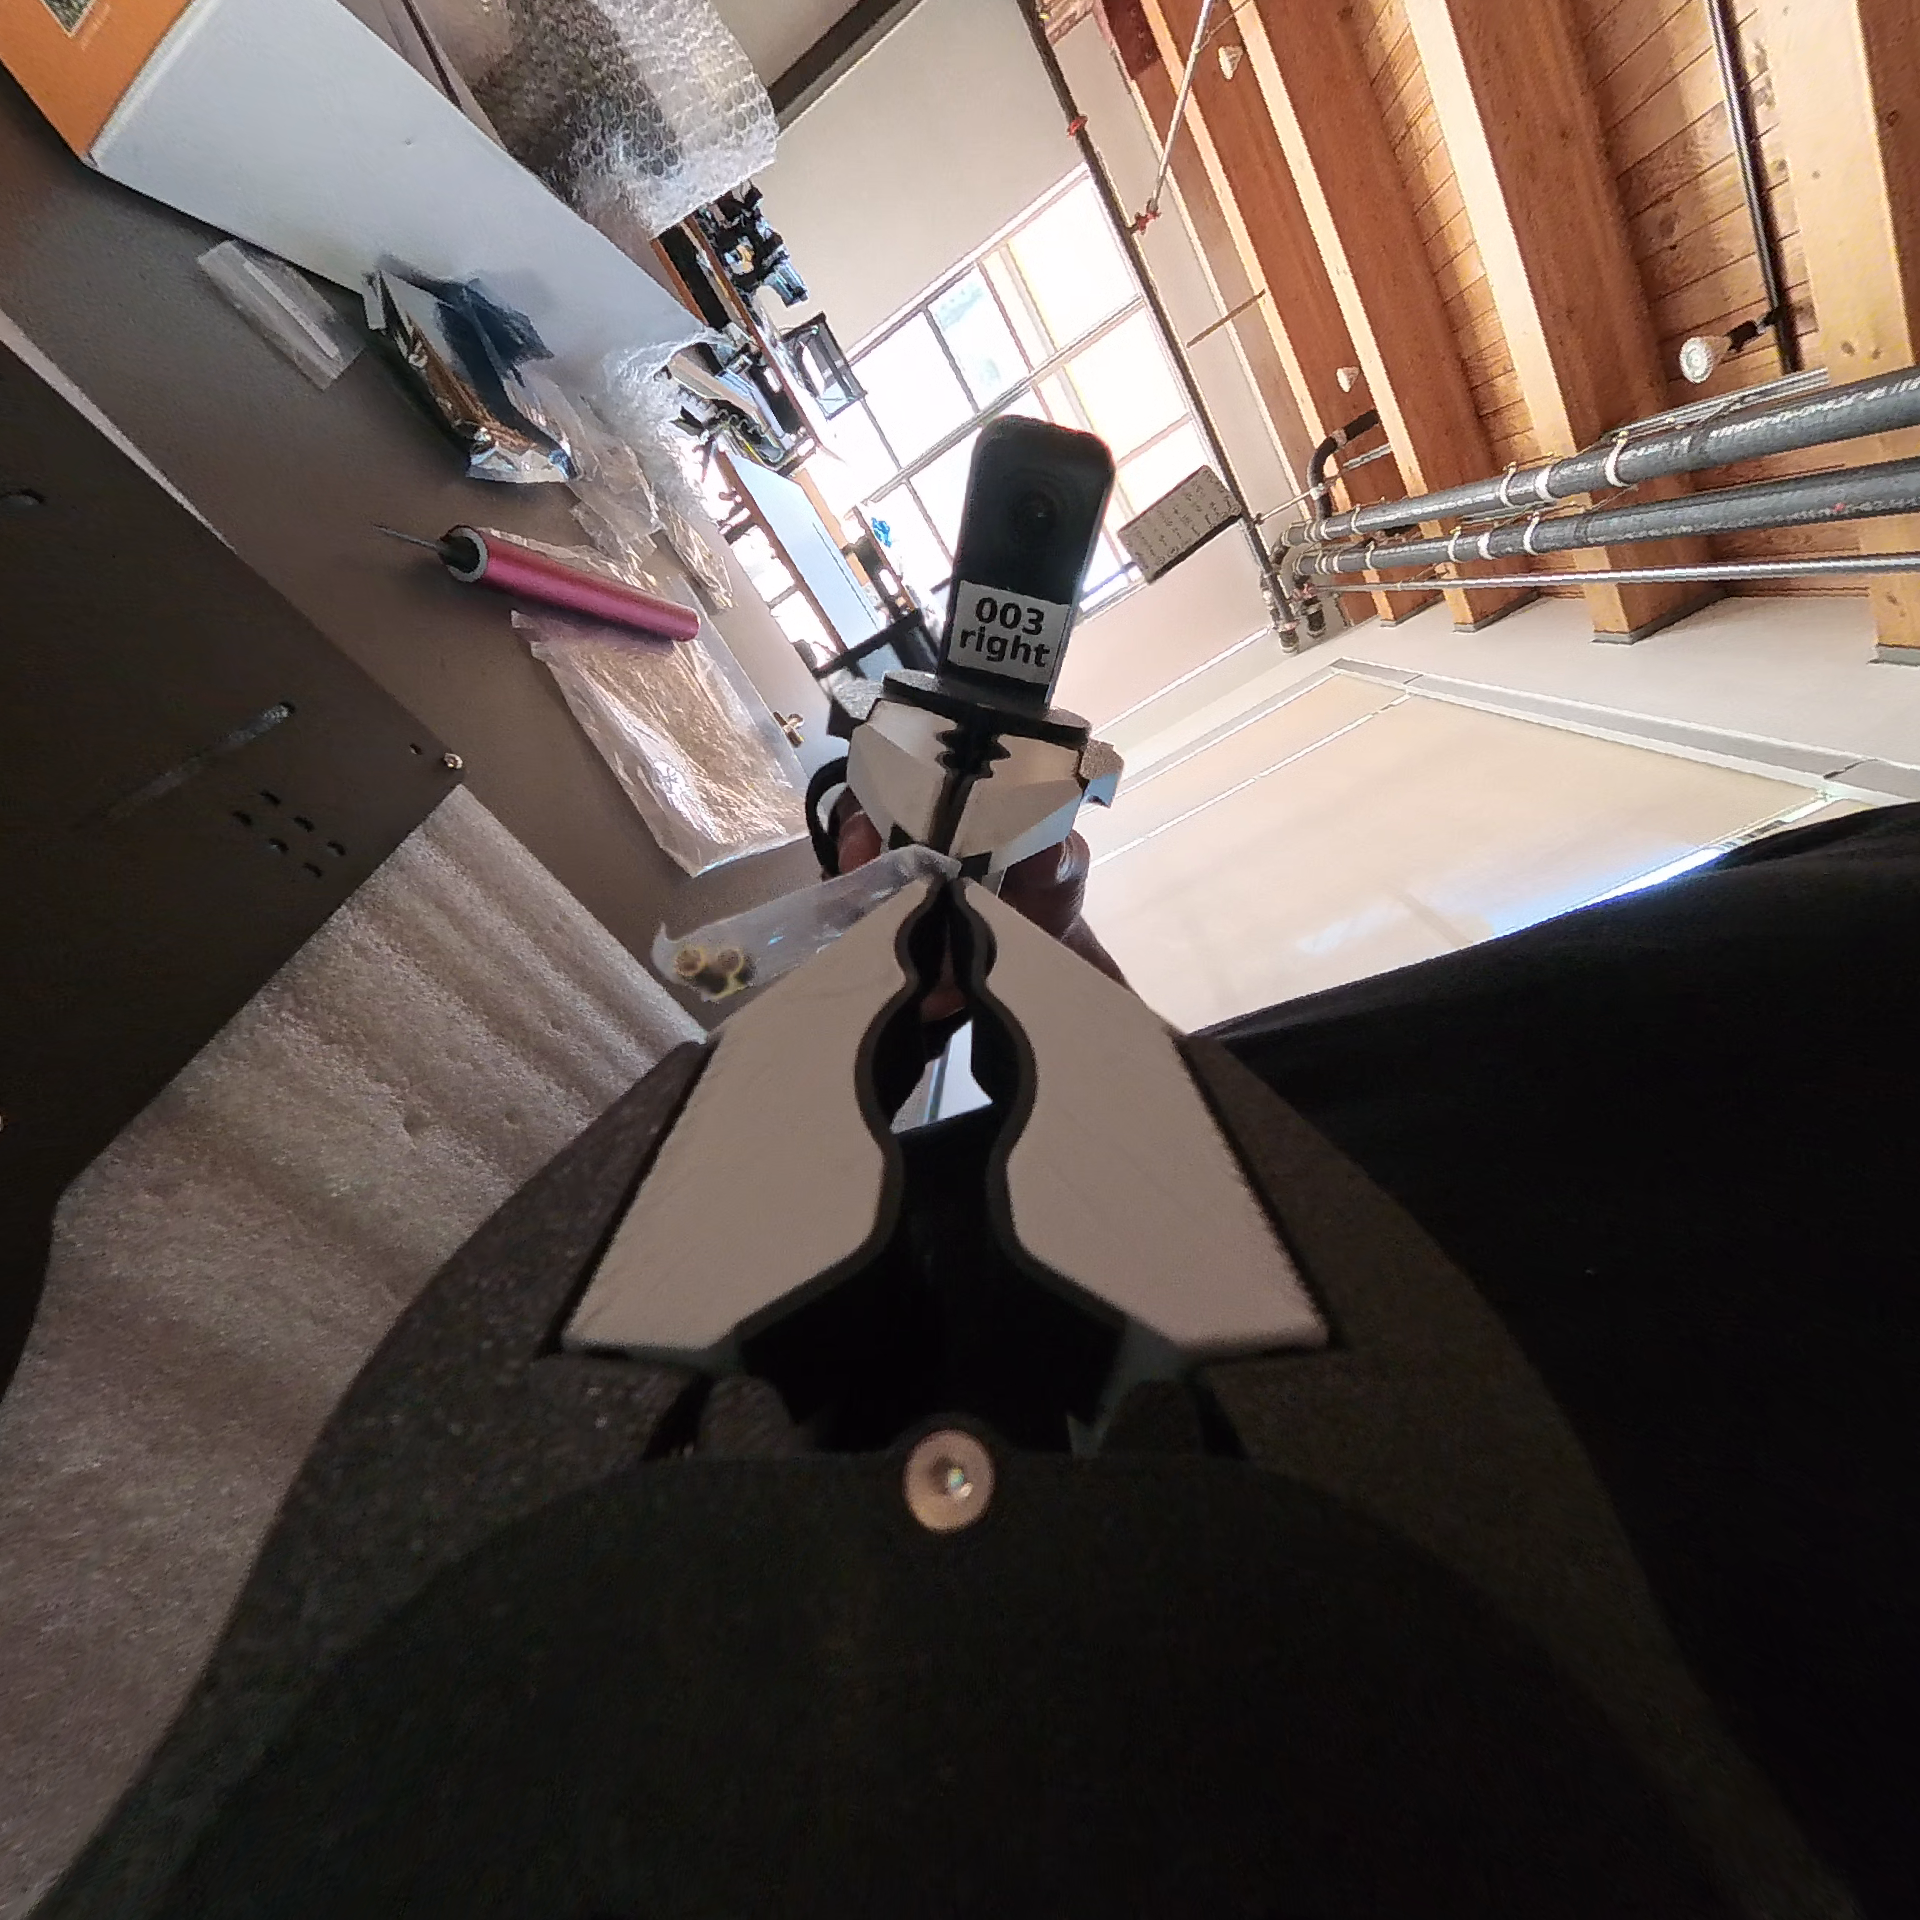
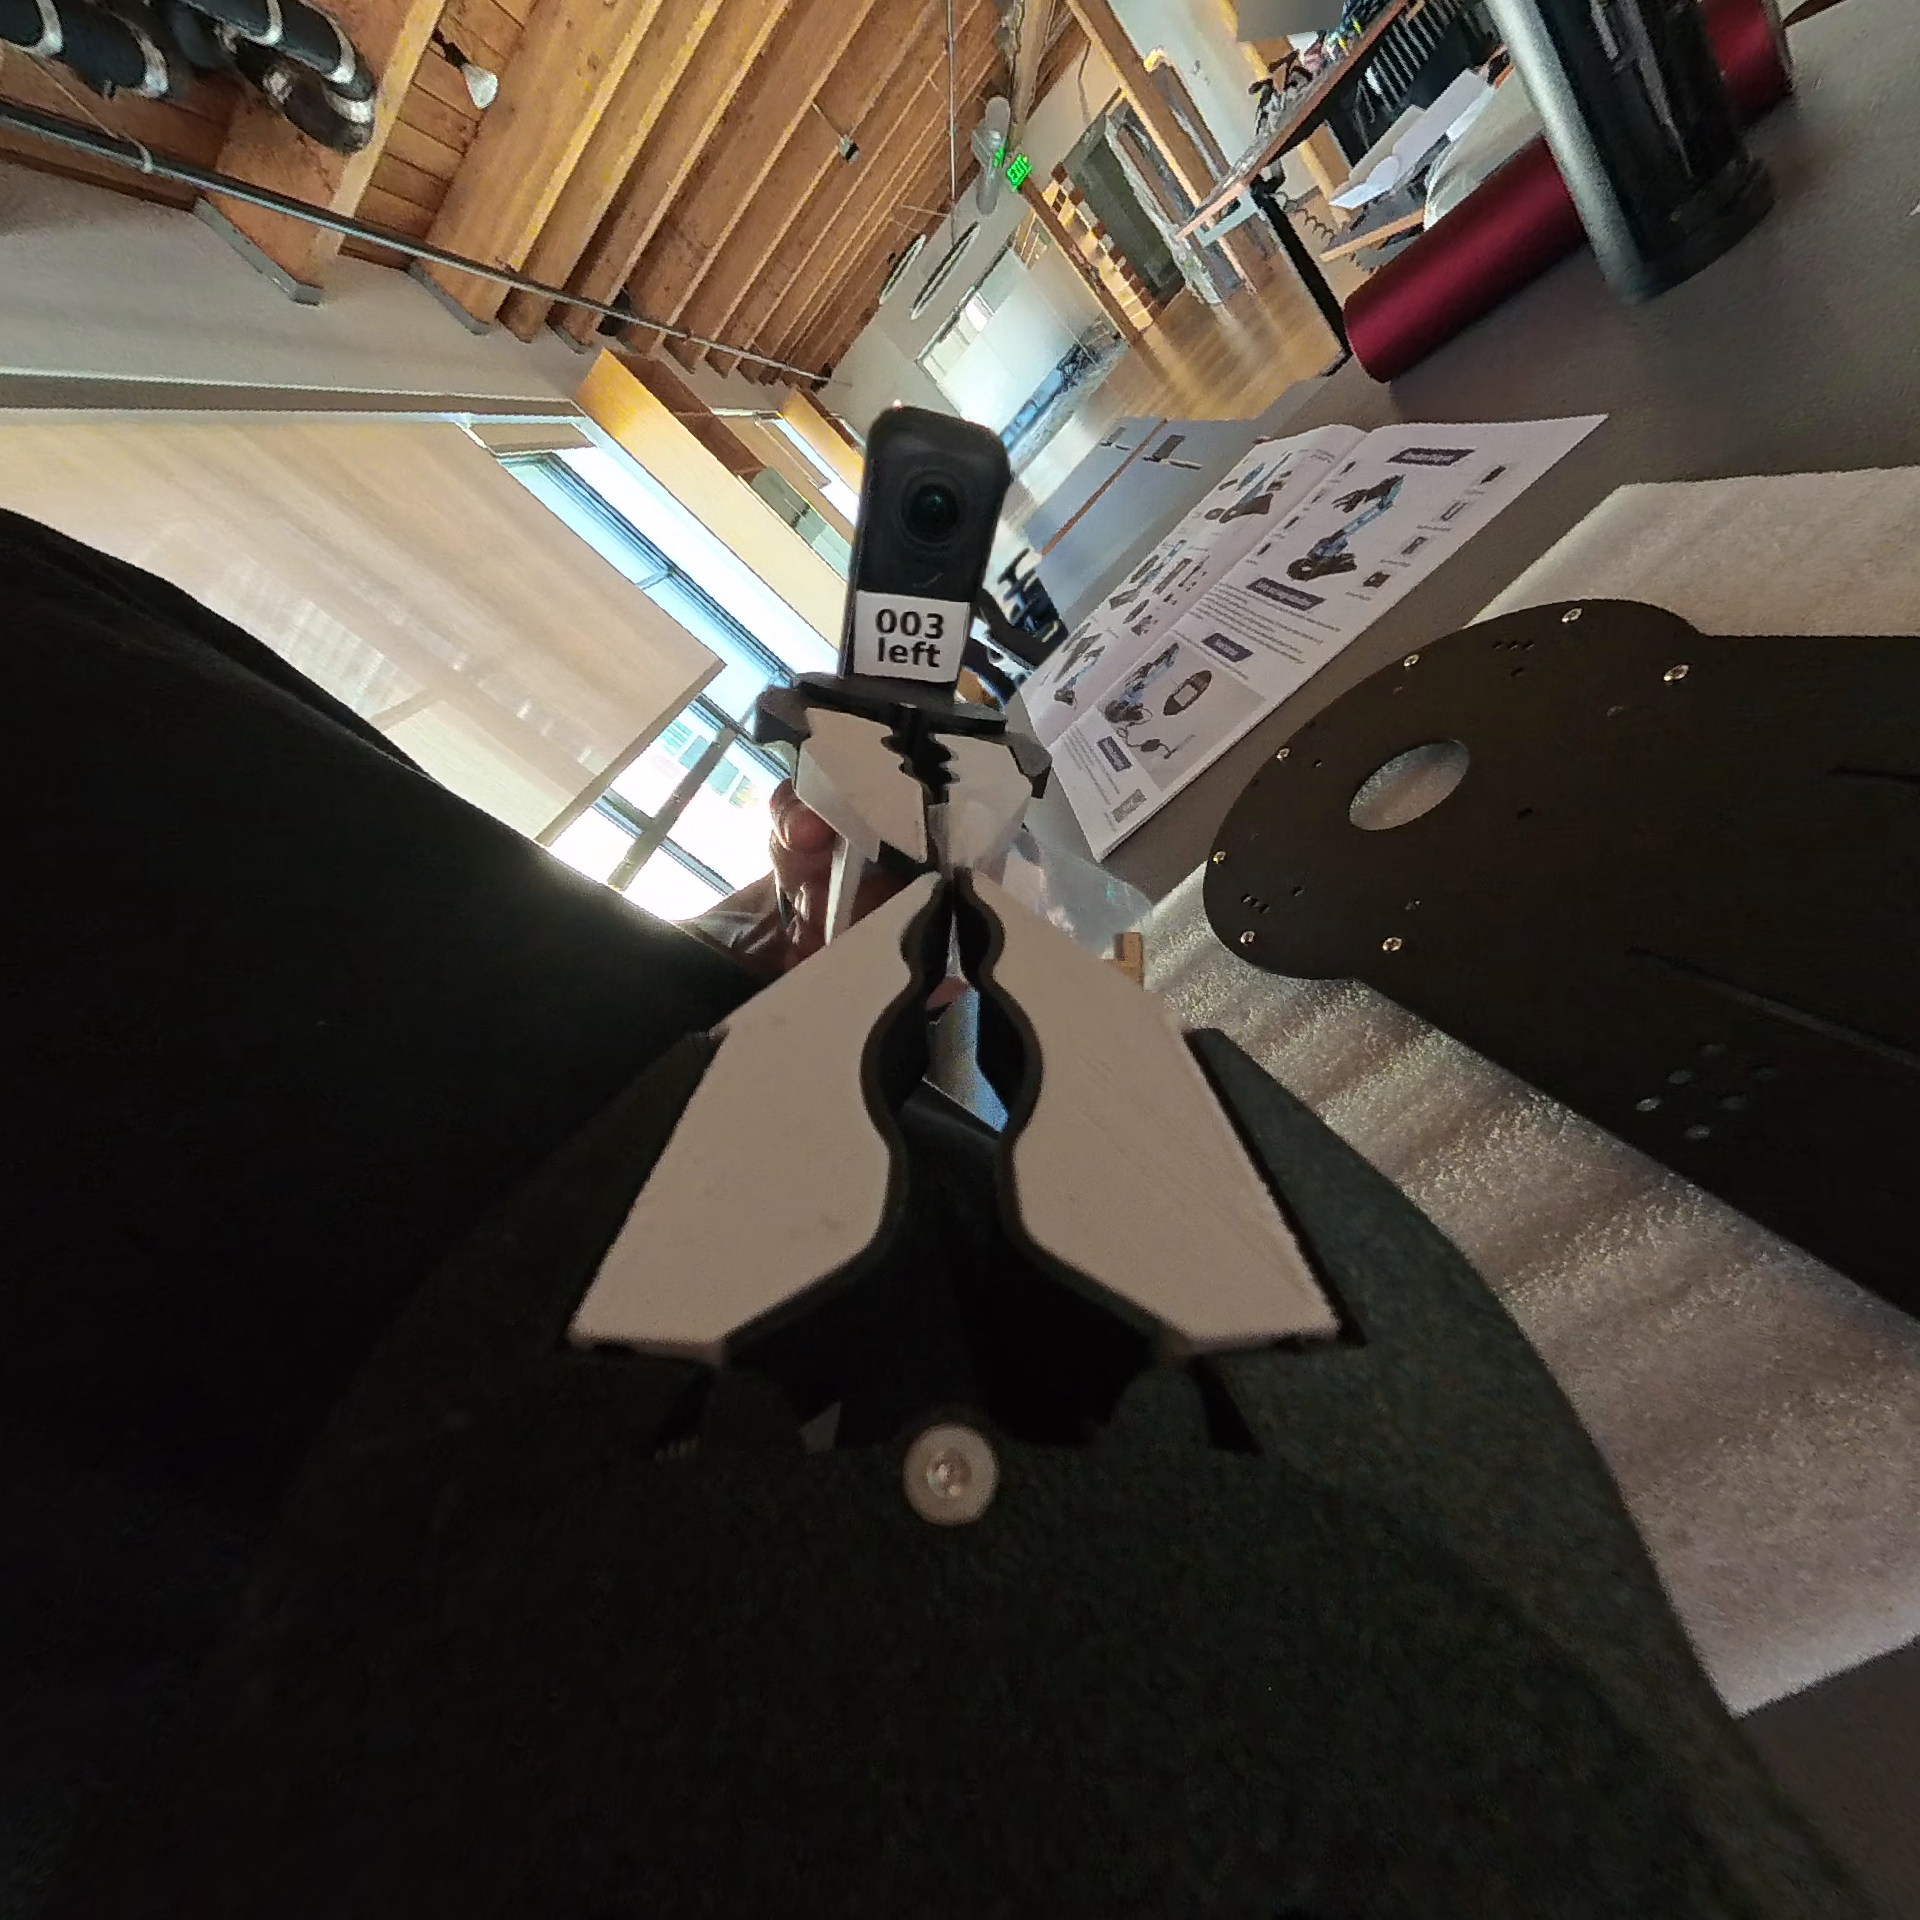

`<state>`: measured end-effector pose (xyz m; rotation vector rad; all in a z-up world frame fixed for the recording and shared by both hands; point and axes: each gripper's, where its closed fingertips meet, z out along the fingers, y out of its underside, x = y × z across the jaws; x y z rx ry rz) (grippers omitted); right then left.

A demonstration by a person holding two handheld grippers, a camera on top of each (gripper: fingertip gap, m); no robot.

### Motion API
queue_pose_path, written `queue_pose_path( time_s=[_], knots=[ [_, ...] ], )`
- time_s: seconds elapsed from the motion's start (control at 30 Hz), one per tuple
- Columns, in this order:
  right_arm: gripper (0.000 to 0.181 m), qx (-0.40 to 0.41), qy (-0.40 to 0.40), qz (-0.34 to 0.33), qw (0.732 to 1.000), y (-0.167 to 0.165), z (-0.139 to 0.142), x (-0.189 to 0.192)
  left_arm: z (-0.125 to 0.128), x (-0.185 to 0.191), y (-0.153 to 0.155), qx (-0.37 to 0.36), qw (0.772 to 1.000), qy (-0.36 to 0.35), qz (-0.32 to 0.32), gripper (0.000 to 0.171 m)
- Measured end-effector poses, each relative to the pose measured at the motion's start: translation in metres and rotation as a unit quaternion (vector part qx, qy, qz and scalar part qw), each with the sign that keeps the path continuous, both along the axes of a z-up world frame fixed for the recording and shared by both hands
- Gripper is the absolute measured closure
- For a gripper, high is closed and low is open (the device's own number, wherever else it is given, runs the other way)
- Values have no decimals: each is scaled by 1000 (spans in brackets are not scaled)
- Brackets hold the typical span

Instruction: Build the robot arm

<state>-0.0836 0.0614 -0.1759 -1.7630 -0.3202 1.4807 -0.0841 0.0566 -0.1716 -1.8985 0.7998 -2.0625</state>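
Facing each other tip to tip, your left gripper point(image 1: 948, 891) and right gripper point(image 2: 951, 885) both pinch a small clear plastic bag point(image 1: 769, 920) above the foam sheet point(image 1: 312, 1091).

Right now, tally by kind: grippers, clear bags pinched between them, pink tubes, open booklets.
Grippers: 2 (left gripper, right gripper)
clear bag, small brass parts inside: 1
pink tube: 1
open booklet: 1
Total: 5

Small clear bag point(image 1: 769, 925) partly hidden behind left claw point(image 1: 940, 894); its brass contents too small to identify; black plate point(image 2: 1621, 862) cut off right.
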Motion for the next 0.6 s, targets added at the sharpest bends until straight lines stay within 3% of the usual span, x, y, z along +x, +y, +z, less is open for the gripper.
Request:
queue_pose_path(
  time_s=[0.17, 0.6],
  knots=[
    [181, -19, 52, -16, 998, 4, 5, 6, -1, 0, 1, 29, 999, 6, 12, 171],
    [181, -43, 64, -29, 997, 5, 2, 5, -3, 9, 0, 79, 996, 18, 47, 164]
  ],
)
